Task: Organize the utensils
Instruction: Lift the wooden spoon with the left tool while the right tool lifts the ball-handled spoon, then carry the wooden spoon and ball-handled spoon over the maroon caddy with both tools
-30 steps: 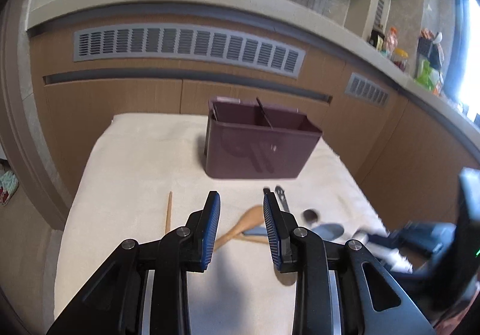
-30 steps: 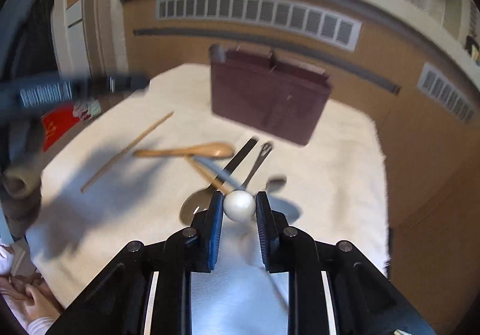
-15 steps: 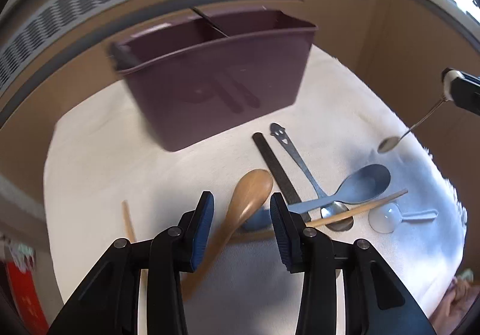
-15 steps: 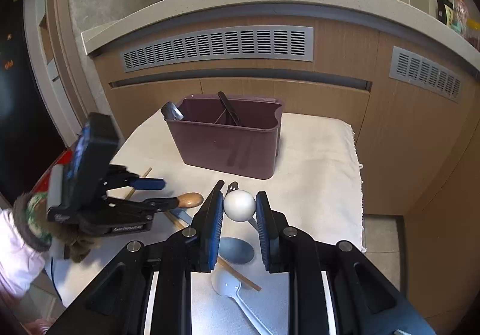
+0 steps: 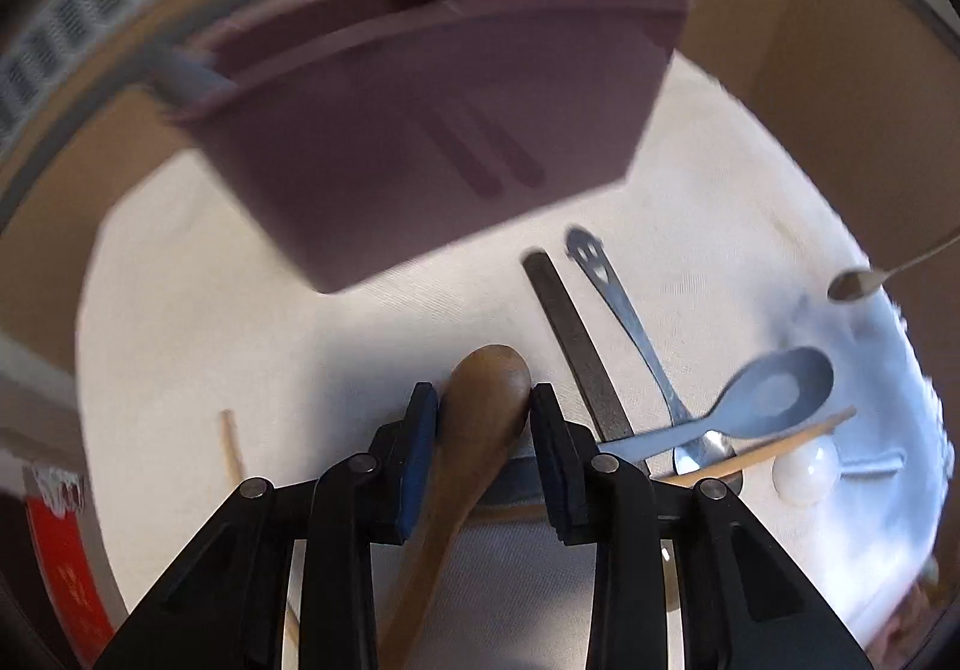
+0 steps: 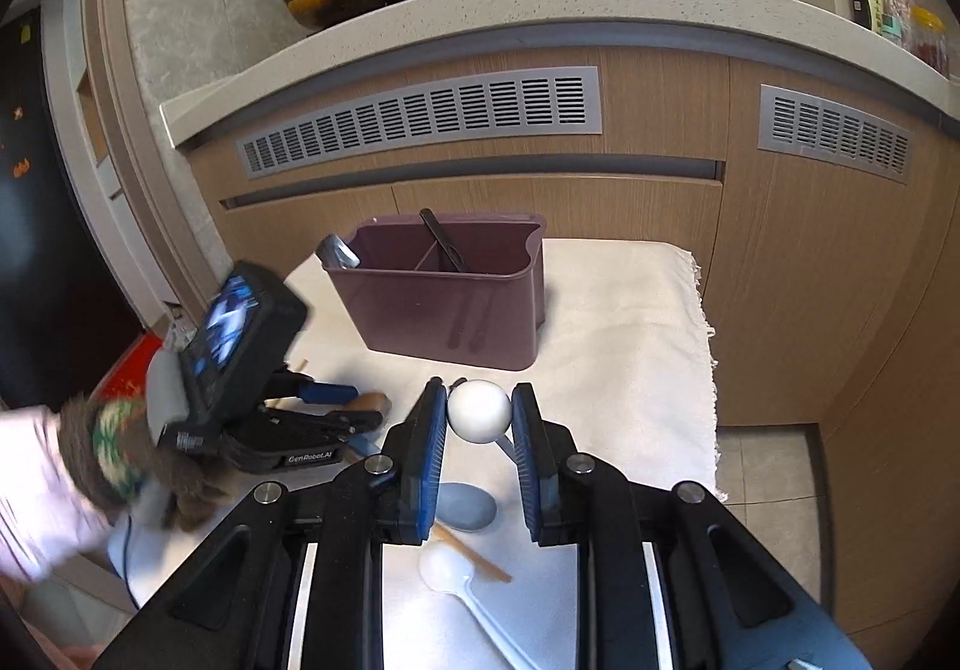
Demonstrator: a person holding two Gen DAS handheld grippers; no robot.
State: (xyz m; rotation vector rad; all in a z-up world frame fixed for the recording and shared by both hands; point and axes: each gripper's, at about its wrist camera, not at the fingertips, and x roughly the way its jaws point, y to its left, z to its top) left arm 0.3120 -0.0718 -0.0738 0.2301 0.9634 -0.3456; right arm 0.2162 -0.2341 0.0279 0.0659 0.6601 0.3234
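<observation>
A maroon utensil caddy [image 5: 432,129] [image 6: 444,298] stands on the white cloth, with a black utensil [image 6: 444,244] and a grey handle [image 6: 337,253] in it. My left gripper [image 5: 483,400] is low over the cloth with its jaws around the bowl of a wooden spoon [image 5: 489,388], pads touching or nearly touching it. My right gripper [image 6: 479,412] is raised above the table, shut on the white ball end [image 6: 479,410] of a small metal spoon, whose bowl [image 5: 852,284] hangs at the right in the left wrist view.
On the cloth [image 5: 300,346] lie a black flat utensil [image 5: 576,352], a metal smiley-handled spoon [image 5: 624,310], a blue-grey spoon [image 5: 774,391], a white spoon [image 5: 807,469] [image 6: 456,580], chopsticks [image 5: 780,442] [image 5: 231,448]. Wooden cabinets [image 6: 780,262] stand behind; table edge at right.
My left gripper has dropped forward onto the wooden spoon and its jaws now flank the bowl. My right gripper has lifted the small spoon higher and held it steady.
</observation>
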